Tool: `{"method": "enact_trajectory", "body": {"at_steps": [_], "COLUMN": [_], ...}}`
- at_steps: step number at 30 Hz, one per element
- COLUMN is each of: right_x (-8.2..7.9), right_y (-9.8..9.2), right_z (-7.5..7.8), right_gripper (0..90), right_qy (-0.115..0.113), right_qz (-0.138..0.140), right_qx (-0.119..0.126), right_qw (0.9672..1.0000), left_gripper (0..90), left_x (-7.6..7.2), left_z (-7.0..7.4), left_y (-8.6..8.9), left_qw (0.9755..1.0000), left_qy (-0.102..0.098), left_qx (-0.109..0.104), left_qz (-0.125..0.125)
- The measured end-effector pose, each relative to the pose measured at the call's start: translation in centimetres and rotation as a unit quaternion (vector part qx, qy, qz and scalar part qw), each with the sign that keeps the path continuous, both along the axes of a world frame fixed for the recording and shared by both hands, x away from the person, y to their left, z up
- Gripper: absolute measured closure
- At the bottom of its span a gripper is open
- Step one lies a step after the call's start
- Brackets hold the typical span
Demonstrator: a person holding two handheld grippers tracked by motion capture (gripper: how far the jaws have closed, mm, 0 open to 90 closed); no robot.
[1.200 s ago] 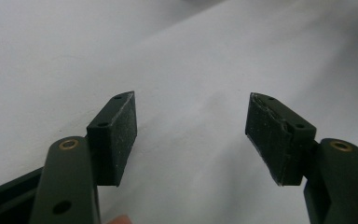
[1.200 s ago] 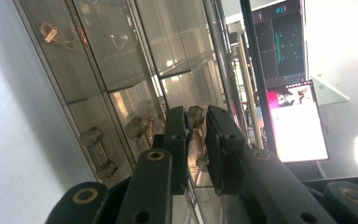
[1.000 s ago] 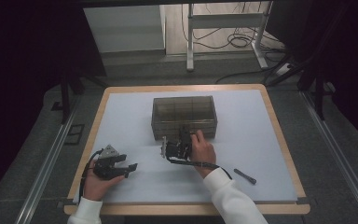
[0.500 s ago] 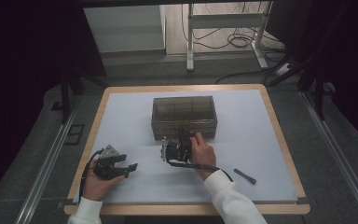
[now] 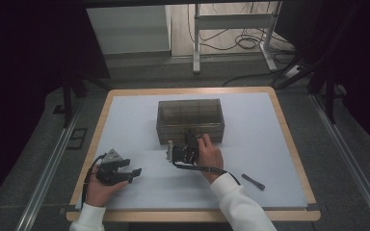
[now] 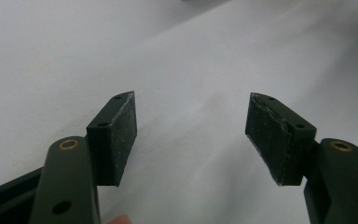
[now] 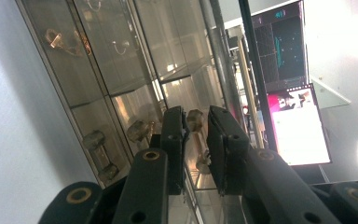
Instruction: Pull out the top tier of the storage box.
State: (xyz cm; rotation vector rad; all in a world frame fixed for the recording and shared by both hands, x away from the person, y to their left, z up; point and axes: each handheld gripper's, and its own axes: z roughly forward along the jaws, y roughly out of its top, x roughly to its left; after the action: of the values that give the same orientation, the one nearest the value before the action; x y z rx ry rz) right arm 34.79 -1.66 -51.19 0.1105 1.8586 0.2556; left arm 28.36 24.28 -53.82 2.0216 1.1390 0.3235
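At a table covered by a pale mat, a person in white sleeves works two hand-held grippers on a smoky clear drawer box that stands near the middle of the mat, toward its far side. The right gripper is up against the box's near front wall; in the right gripper view its jaws stand close together on either side of a small brass-coloured knob on one of the drawer fronts — they have just been opening a little, and a sliver of light shows between the knob and each pad, so the pads sit beside it and are not pressing on it. Other knobs of the same kind show on the neighbouring drawer fronts, one to the left of the jaws. The left gripper rests in the person's left hand near the mat's front left corner, well apart from the box, its pads spread wide with nothing between them but bare mat. A short dark pen-like stick lies on the mat to the right of the right sleeve.
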Motion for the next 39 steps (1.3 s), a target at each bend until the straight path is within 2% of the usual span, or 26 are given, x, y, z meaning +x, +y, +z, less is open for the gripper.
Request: {"method": "enact_trajectory", "body": {"at_steps": [9, 11, 18, 39], "right_x": [0.04, 0.09, -0.23, -0.55], "right_y": [0.23, 0.27, 0.21, 0.18], "right_z": [-0.29, -0.41, -0.53, -0.59], "right_gripper": [80.2, 80.4, 80.8, 80.7], "right_qy": [-0.015, -0.015, -0.023, -0.026], "right_qz": [-0.004, 0.001, -0.003, -0.004], "right_qx": [-0.014, -0.007, -0.011, -0.009], "right_qw": [0.9998, 0.9999, 0.9997, 0.9996], "left_gripper": [33.9, 33.9, 33.9, 33.9], "left_x": [-0.02, -0.03, -0.01, 0.01], "left_z": [0.02, 0.04, 0.02, 0.04], "left_y": [0.09, 0.12, 0.09, 0.07], "left_qw": [1.0000, 1.0000, 1.0000, 1.0000], "left_qy": [0.000, 0.000, -0.001, -0.001], "left_qx": [0.000, -0.001, -0.001, 0.000], "left_qz": [0.000, 0.001, 0.001, -0.002]}}
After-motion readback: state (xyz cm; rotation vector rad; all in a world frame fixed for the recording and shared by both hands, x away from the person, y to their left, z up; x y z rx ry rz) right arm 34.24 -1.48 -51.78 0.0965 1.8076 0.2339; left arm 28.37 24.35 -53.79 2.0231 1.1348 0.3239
